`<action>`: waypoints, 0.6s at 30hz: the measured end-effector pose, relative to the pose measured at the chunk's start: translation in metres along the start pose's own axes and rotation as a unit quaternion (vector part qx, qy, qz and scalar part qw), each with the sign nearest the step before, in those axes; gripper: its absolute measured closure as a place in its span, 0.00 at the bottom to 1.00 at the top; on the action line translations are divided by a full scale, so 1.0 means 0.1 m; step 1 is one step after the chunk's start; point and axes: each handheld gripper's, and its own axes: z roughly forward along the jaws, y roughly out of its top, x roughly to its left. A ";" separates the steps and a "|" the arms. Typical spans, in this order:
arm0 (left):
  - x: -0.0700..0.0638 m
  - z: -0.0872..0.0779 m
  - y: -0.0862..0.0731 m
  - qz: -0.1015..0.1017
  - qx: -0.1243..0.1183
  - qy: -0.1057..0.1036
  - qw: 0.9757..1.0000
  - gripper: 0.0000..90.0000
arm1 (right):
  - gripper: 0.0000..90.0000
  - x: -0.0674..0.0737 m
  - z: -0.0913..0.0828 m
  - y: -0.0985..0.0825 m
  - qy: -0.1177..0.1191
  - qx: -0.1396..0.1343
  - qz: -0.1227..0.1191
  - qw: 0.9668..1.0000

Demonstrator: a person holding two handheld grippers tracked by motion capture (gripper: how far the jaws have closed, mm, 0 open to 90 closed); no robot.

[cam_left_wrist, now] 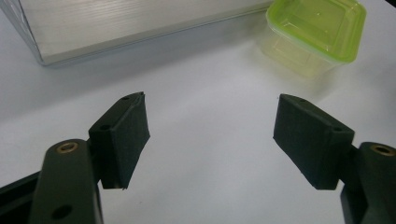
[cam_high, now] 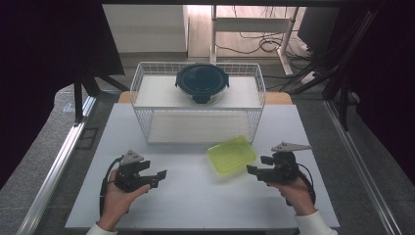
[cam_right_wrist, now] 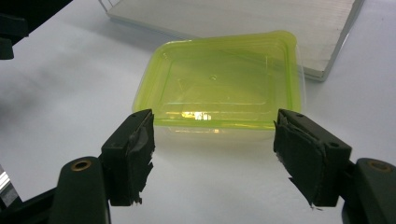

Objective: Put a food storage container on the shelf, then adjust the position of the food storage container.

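Right gripper (cam_high: 258,166) held low over the white table (cam_high: 195,196), jaws wide apart and empty, pads clear of everything. Straight ahead of the jaws in the right gripper view, the green-lidded container (cam_right_wrist: 224,86): shallow, rectangular, clear below, translucent green lid pressed on top. Near edge of the lid just beyond the pad tips, roughly centred in the gap, a little wider than the gap itself. No contact visible between pads (cam_right_wrist: 130,154) and container; worn tape hanging ragged off both pads.

Left gripper (cam_high: 155,177) also low over the table, jaws wide, nothing between them but bare white surface. Same green-lidded container (cam_left_wrist: 317,35) well ahead and off to the right-hand jaw's side in the left gripper view, near the top corner, well apart from the pads.

Beyond the container, past both sets of jaws: wire basket (cam_high: 147,81) standing on the table, white shelf board inside it, edge of that board visible ahead in both gripper views. Round dark-lidded bowl (cam_high: 202,82) resting on the upper level of the basket, far from either gripper.

In the high view, container (cam_high: 232,154) lying flat on the table between the two grippers, nearer the right one, just in front of the basket's near corner. Each gripper grasped by one hand, sleeves entering from the near edge.
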 end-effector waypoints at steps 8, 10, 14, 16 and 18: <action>0.01 0.01 0.00 -0.006 0.003 -0.005 1.000 0.28 | 0.33 -0.02 -0.01 0.01 -0.001 -0.001 0.001 1.000; 0.02 0.02 -0.01 -0.008 0.003 -0.006 1.000 0.28 | 0.33 -0.03 -0.01 0.01 -0.001 -0.002 0.002 1.000; 0.04 0.02 -0.01 -0.013 0.001 -0.004 1.000 0.28 | 0.33 -0.05 0.02 0.04 -0.003 -0.001 0.005 1.000; 0.03 0.01 -0.01 -0.012 0.000 -0.004 1.000 0.28 | 0.33 -0.06 0.03 0.05 -0.005 0.001 0.004 1.000; 0.03 0.00 0.00 -0.013 -0.002 -0.003 1.000 0.28 | 0.34 -0.08 0.04 0.05 -0.007 0.002 0.005 1.000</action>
